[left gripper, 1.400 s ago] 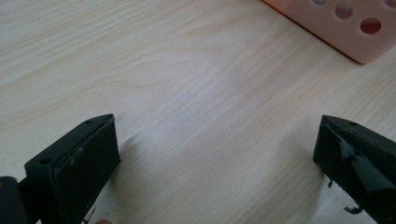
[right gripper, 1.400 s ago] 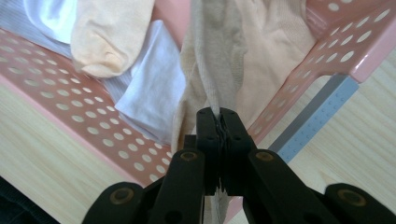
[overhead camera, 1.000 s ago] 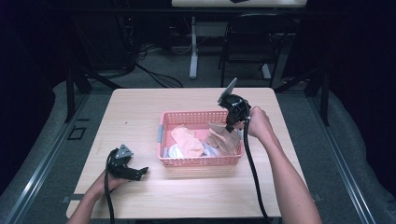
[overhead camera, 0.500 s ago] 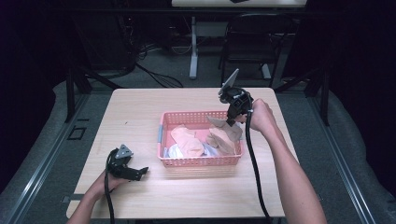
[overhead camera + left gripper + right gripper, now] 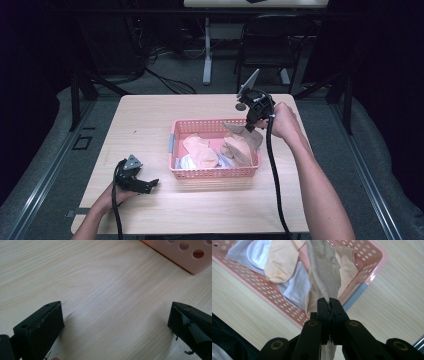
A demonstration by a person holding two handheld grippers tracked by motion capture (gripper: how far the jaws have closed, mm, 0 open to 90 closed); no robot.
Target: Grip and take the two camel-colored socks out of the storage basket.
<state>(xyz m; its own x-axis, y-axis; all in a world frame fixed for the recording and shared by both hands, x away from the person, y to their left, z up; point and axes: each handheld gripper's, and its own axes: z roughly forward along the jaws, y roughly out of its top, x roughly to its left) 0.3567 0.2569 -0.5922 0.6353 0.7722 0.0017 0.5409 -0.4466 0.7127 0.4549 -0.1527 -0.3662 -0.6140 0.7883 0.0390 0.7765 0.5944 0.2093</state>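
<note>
The right tool [image 5: 329, 305] is clamped on the edge of a tan ribbed fabric sock [image 5: 324, 270], hanging over the pink perforated plastic basket [image 5: 215, 173] at the bench's [image 5: 150, 115] centre. The thin pinch could slip, or the sock's dangling end could snag the basket's rim. The left tool [image 5: 134, 181], jaws apart, rests near the bench's front-left corner.

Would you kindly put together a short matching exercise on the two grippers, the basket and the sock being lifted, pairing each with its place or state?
Things:
1. left gripper
2. right gripper
3. pink basket
4. tan sock

States:
A. hanging from closed jaws
B. on the table, holding socks
C. open, low over bare wood
D. clamped on fabric above the basket

Pairs: 1-C, 2-D, 3-B, 4-A
</note>
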